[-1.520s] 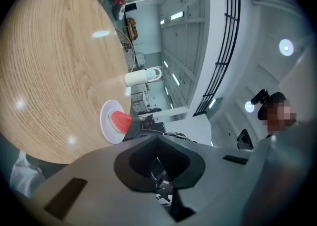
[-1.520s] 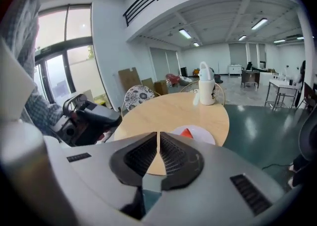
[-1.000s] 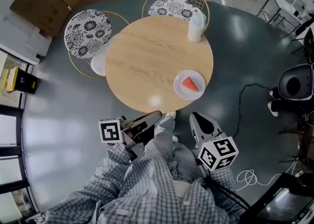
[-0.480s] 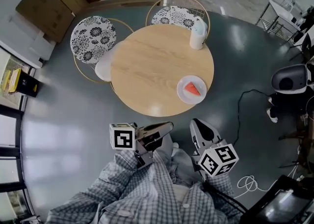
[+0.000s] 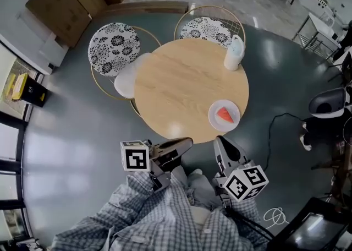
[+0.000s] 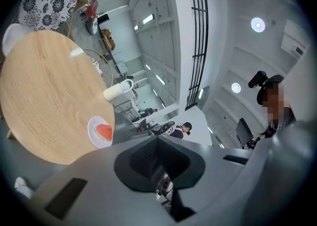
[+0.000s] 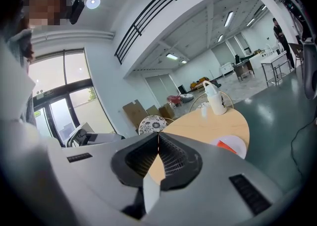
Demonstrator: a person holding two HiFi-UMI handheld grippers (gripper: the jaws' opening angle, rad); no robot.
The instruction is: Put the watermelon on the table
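A red watermelon slice (image 5: 224, 114) lies on a white plate (image 5: 216, 120) near the front right edge of the round wooden table (image 5: 181, 85). The left gripper view shows the slice (image 6: 103, 131) on that plate (image 6: 94, 134); in the right gripper view only an edge of the slice (image 7: 225, 145) shows over the jaw housing. My left gripper (image 5: 188, 142) is shut and empty, held just off the table's near edge. My right gripper (image 5: 220, 140) is also shut with nothing in it, a short way below the plate.
A white jug (image 5: 234, 53) stands at the table's far right edge. Two chairs with flowered cushions (image 5: 113, 47) (image 5: 208, 28) stand behind the table. Cardboard boxes (image 5: 58, 5) lean at the far left. A black cable (image 5: 275, 120) and a chair base (image 5: 330, 103) are on the floor at right.
The table and plate have slid right and lower in the head view. Both grippers have drawn slightly back from the table's edge. The right gripper's jaws have closed fully.
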